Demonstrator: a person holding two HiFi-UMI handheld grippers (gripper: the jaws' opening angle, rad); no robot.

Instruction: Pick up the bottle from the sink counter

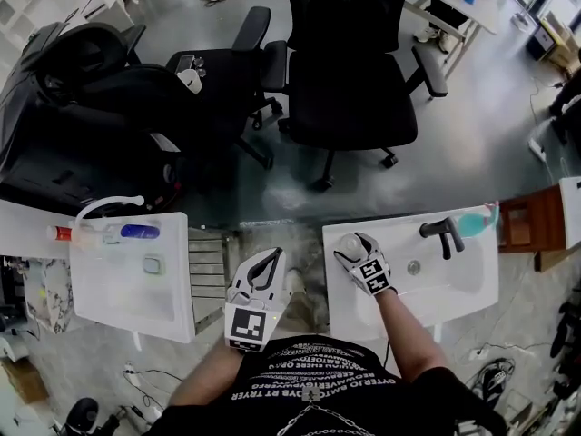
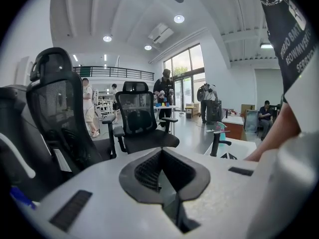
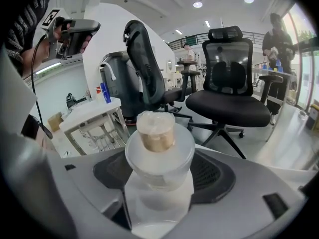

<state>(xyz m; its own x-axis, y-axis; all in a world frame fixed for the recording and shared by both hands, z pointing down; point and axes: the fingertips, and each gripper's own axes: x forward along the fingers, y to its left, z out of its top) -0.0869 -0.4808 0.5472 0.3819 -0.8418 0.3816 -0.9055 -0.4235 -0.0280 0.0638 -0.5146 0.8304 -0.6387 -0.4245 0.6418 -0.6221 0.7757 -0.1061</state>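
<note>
A small white bottle [image 1: 349, 242] with a tan top stands on the near left corner of the right sink counter [image 1: 474, 287]. My right gripper [image 1: 354, 247] reaches around it from below. In the right gripper view the bottle [image 3: 158, 133] fills the space between the jaws of the right gripper [image 3: 162, 179], which stand wide, and I see no firm pinch on it. My left gripper [image 1: 272, 260] hovers over the gap between the two sinks, shut and empty. The left gripper [image 2: 164, 177] shows its cupped pads meeting, with nothing in them.
A black faucet [image 1: 442, 234] and a teal bottle [image 1: 477, 218] stand at the back of the right sink. The left sink [image 1: 127, 284] carries a white faucet and a blue bottle [image 1: 139, 232]. A metal rack [image 1: 209, 266] sits between the sinks. Black office chairs [image 1: 349, 80] stand beyond.
</note>
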